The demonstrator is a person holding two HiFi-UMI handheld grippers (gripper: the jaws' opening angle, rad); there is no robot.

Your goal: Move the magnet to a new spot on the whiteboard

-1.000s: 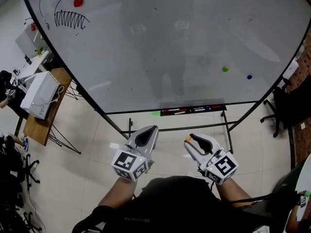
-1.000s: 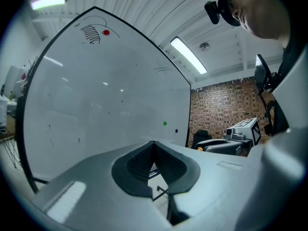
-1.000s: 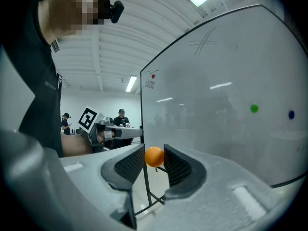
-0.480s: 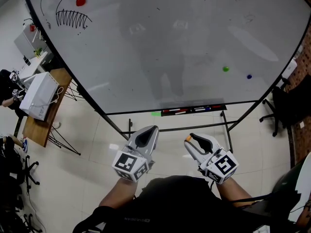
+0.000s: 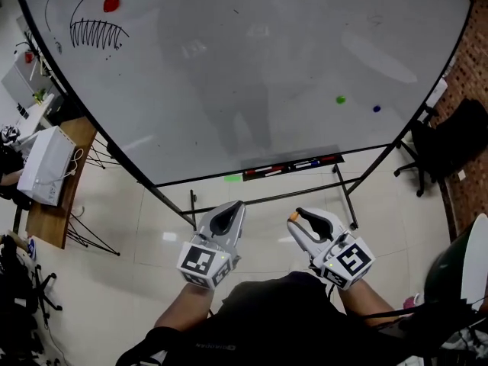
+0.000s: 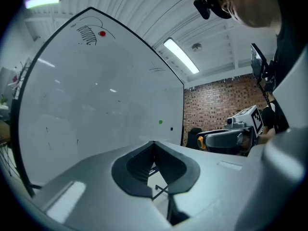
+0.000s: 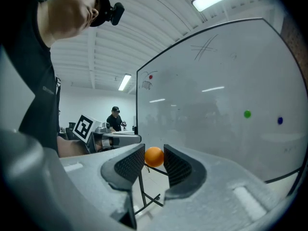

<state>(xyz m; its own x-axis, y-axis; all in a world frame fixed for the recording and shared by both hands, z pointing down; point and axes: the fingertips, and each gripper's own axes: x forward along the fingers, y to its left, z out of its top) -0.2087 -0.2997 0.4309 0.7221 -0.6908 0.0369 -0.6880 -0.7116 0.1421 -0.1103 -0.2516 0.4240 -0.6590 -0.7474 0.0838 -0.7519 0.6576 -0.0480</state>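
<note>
1. The right claw point(image 5: 297, 221) is clamped on the orange magnet point(image 7: 154, 157), which sits right at its tips. The magnet is off the whiteboard point(image 5: 229, 75) and well back from it.
2. The left claw point(image 6: 154, 144) is closed with nothing in it and sits just beside the right one.
3. The job now looks like carrying the magnet to the board. Best bet is to keep the squeeze steady, since a round magnet held at the tips could pop out. She or he should bring it in square to a bare patch and only let go once it sticks.
4. There's loads of free space mid-board, away from the doodle in the top left corner.
5. Count: four magnets in total.
   - The orange one is in the claw.
   - The red magnet point(image 5: 111, 4) is near the top left corner.
   - The green magnet point(image 5: 340, 99) and blue magnet point(image 5: 376, 108) are toward the right edge.
   - There are also two claws and one board.
</note>
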